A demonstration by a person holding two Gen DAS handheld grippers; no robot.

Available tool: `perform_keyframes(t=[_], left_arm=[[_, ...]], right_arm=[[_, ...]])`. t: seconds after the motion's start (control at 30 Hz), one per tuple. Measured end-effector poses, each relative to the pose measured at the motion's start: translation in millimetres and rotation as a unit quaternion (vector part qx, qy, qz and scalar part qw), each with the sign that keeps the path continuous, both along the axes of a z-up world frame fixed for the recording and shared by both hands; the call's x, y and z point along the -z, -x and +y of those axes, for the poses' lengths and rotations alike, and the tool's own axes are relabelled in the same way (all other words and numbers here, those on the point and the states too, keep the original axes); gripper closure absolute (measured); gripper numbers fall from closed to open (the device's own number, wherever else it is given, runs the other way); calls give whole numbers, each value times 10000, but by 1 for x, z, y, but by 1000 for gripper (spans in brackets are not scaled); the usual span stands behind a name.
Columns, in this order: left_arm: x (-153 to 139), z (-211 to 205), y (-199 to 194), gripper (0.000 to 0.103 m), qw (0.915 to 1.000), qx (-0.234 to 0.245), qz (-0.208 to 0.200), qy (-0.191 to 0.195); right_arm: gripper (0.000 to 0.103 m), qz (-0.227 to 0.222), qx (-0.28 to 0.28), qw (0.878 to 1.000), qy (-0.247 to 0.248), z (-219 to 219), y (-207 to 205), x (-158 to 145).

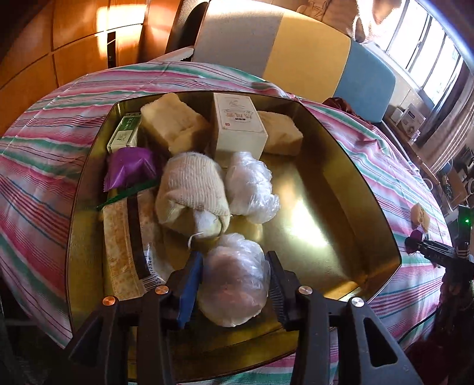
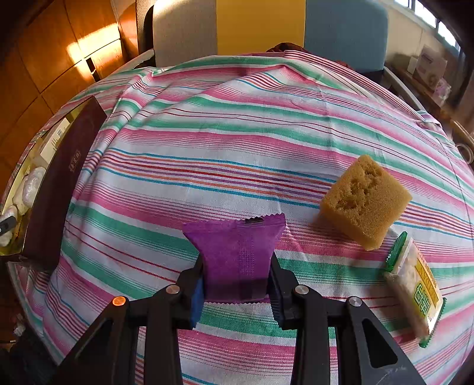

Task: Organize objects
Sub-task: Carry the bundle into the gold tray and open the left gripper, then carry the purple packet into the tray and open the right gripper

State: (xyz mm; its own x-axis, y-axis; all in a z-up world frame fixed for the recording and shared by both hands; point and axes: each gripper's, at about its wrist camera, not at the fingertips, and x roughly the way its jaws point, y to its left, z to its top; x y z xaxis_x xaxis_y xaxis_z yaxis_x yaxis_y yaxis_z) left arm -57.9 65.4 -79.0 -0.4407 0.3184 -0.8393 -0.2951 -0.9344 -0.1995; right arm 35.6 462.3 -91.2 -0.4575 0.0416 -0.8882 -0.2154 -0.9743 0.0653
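Note:
In the left wrist view my left gripper is shut on a clear plastic-wrapped bundle, low over the near part of a gold tin box. The box holds a second wrapped bundle, a rolled cloth, a white carton, beige sponges, a purple packet and a green box. In the right wrist view my right gripper is shut on a purple snack packet just above the striped cloth. A yellow sponge and a green-edged snack pack lie to its right.
The striped tablecloth covers the table. The tin box, dark red outside, stands at the far left of the right wrist view. A chair with grey, yellow and blue panels stands behind the table. A cluttered shelf is by the window.

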Motion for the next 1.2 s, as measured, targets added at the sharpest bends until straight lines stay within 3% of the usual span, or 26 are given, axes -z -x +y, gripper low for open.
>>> perform_keyframes(t=[0.13,0.53,0.67,0.87,1.07,1.2], left_arm=[[-4,-8,-2,59,9998,-137,112,55],[-51,-14,-25,59,9921,-263,1132,473],[-58,-16,-28,59,9897,-249,1310,530],[-61,-23,-31,59,9897,-305,1334,416],[-62,-31,-33,59,9900,-369,1324,326],[-60,-37,-33,59,9905,-401,1284,281]], right_arm=[[66,1,1,10000,1,0,0,0],[67,5,76,9998,-156,-6,1,-1],[68,72,250,9997,35,-11,0,-7],[67,604,-19,9971,464,-61,6,-42],[67,1104,-768,9886,681,-137,23,-81],[67,1142,-1302,9819,765,-186,37,-88]])
